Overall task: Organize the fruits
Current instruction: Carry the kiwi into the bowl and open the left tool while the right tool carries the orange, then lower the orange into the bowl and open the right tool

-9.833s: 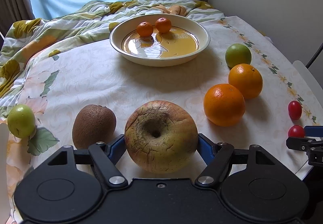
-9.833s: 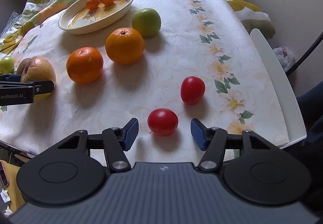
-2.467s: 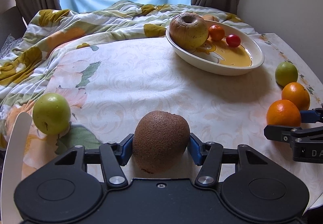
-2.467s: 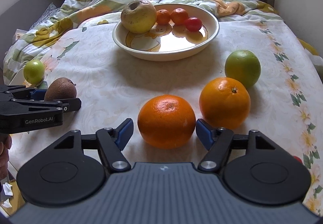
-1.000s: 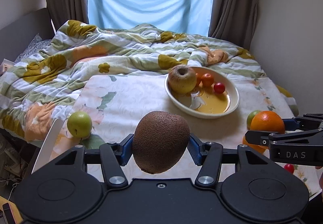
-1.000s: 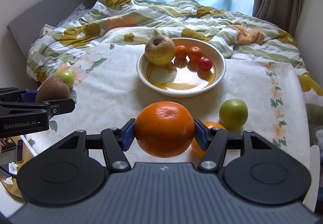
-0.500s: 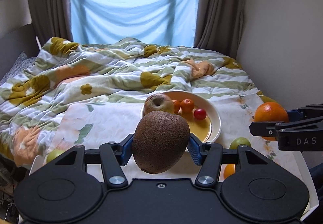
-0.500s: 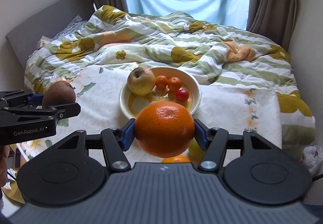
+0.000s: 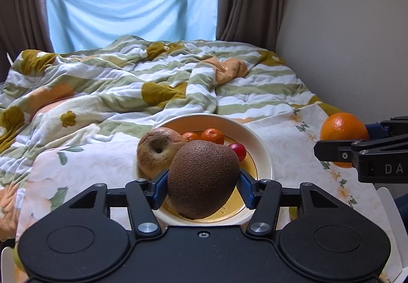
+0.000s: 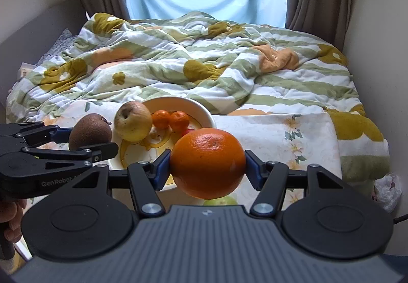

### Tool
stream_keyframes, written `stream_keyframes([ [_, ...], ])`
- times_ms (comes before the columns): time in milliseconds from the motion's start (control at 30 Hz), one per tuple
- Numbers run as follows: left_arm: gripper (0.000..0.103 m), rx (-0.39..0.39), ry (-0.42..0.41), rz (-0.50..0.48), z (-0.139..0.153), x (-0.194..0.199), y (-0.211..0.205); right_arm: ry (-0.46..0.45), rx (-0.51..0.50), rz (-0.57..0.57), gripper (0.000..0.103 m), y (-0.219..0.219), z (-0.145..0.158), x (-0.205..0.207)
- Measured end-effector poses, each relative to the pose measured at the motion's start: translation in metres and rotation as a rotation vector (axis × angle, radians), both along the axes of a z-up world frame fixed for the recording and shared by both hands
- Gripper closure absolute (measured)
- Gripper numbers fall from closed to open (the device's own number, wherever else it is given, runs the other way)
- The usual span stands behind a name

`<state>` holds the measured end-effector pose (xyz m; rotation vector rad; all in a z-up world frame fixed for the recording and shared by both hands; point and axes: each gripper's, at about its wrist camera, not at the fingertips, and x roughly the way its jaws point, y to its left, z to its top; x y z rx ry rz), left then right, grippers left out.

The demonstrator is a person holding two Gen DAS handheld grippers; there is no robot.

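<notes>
Behind the bench (image 9: 293,145) lies a rumpled striped quilt (image 9: 127,84), and on the floral cloth sits the cream bowl (image 9: 265,155) with a wrinkled apple (image 9: 158,150), two mandarins (image 9: 213,135) and a cherry tomato (image 9: 238,151) inside. The right tongs (image 10: 207,164) are clamped on an orange (image 10: 207,163) (held in the air); the left tongs (image 9: 202,181) grip a kiwi (image 9: 202,178) above the bowl's near side.

I see a fuzzy brown kiwi (image 9: 202,179) and a glossy round orange (image 10: 207,163) held aloft above my cream ceramic bowl (image 9: 262,150), which holds a wrinkled yellowish apple (image 9: 158,153), two small tangerines (image 9: 213,135) and a red cherry tomato (image 9: 238,151).
</notes>
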<state>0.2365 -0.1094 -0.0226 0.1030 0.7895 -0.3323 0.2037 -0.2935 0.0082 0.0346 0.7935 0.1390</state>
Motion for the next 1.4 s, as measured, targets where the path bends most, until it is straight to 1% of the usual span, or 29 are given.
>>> stream_keyframes([
  [200,0.043,0.021,0.051,-0.054,-0.023,0.026,-0.014,0.026,-0.001,-0.036,0.028,-0.007,-0.013,0.023],
  [367,0.043,0.039,0.092,-0.104,-0.043,0.039,-0.027,0.044,-0.004,-0.064,0.028,-0.012,-0.022,0.036],
  [500,0.043,0.048,0.129,-0.125,-0.057,0.048,-0.036,0.059,-0.003,-0.084,0.028,-0.018,-0.029,0.044],
  [800,0.043,0.046,0.186,-0.149,-0.069,0.054,-0.043,0.080,0.004,-0.107,0.028,-0.025,-0.039,0.052],
  [867,0.039,0.048,0.182,-0.147,-0.068,0.053,-0.044,0.079,0.004,-0.106,0.028,-0.025,-0.039,0.053],
  [933,0.011,0.045,0.150,-0.140,-0.063,0.050,-0.043,0.079,0.005,-0.105,0.028,-0.025,-0.039,0.053],
  [967,0.008,0.038,0.136,-0.135,-0.060,0.048,-0.041,0.078,0.005,-0.104,0.028,-0.025,-0.039,0.053],
  [1067,0.007,0.029,0.119,-0.129,-0.051,0.044,-0.037,0.074,0.006,-0.099,0.028,-0.024,-0.039,0.054],
  [1200,0.007,0.069,0.085,-0.107,-0.039,0.037,-0.032,0.066,0.006,-0.085,0.028,-0.020,-0.036,0.056],
  [1333,0.007,0.064,0.064,-0.075,-0.029,0.030,-0.016,0.057,0.009,-0.061,0.028,-0.012,-0.032,0.059],
  [1400,0.006,0.074,0.056,-0.054,-0.025,0.028,-0.009,0.052,0.008,-0.044,0.028,-0.007,-0.030,0.061],
])
